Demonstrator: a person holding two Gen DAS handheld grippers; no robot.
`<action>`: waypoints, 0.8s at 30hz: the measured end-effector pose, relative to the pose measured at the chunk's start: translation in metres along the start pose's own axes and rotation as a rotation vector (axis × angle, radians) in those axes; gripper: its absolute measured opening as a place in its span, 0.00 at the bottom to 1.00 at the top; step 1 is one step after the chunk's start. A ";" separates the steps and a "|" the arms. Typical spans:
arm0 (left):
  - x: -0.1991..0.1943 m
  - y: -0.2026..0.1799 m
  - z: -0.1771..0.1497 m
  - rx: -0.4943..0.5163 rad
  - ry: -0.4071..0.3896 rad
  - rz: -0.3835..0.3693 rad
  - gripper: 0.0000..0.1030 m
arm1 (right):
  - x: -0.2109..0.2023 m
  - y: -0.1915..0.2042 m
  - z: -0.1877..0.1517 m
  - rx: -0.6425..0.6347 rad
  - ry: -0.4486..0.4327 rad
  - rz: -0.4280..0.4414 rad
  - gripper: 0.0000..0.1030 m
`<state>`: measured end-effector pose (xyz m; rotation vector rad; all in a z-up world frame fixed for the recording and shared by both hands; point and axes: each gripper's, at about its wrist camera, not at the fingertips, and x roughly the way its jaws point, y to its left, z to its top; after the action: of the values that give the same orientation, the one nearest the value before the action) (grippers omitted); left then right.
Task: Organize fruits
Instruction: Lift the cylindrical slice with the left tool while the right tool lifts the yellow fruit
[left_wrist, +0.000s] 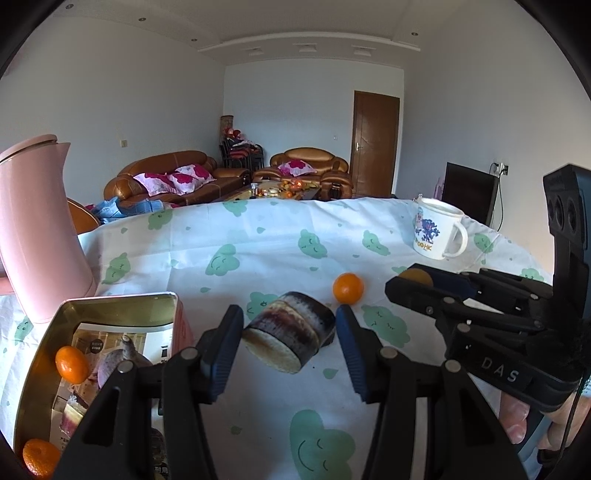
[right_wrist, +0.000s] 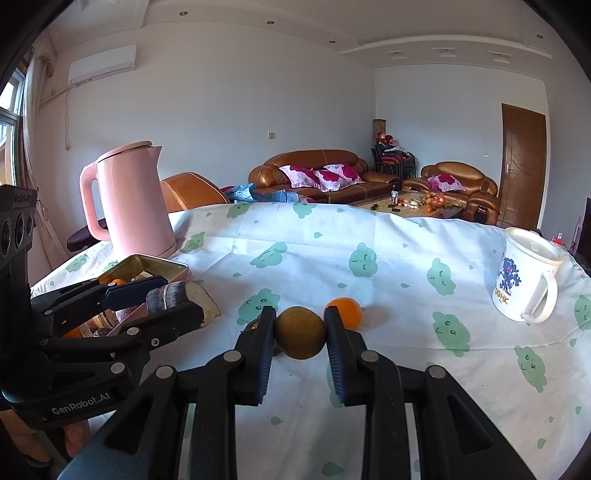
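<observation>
My left gripper (left_wrist: 290, 332) is shut on a dark sugarcane piece (left_wrist: 291, 330) with a pale cut end, held just above the cloth. It also shows in the right wrist view (right_wrist: 184, 301). My right gripper (right_wrist: 300, 330) is shut on a round brown fruit (right_wrist: 300, 328); that fruit peeks out in the left wrist view (left_wrist: 415, 277). A loose orange tangerine (left_wrist: 348, 288) lies on the cloth beyond both grippers, also seen in the right wrist view (right_wrist: 347, 312). An open gold tin (left_wrist: 92, 317) at the left holds two tangerines (left_wrist: 71, 363) and a purple fruit (left_wrist: 114, 363).
A pink kettle (right_wrist: 129, 201) stands at the far left behind the tin (right_wrist: 162, 266). A white printed mug (right_wrist: 524, 277) stands at the right. The table has a white cloth with green clouds (right_wrist: 369, 243). Sofas and a door are beyond.
</observation>
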<state>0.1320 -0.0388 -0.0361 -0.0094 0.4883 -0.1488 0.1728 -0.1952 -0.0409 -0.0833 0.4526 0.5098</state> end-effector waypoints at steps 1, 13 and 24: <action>-0.001 0.000 0.000 0.002 -0.004 0.001 0.52 | -0.001 0.000 0.000 -0.001 -0.002 -0.001 0.28; -0.010 -0.002 -0.001 0.013 -0.046 0.014 0.52 | -0.010 0.001 -0.001 -0.009 -0.047 -0.013 0.28; -0.016 -0.004 -0.001 0.024 -0.081 0.028 0.52 | -0.022 0.003 -0.003 -0.017 -0.108 -0.022 0.28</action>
<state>0.1165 -0.0406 -0.0296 0.0143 0.4054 -0.1265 0.1534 -0.2025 -0.0336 -0.0764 0.3418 0.4935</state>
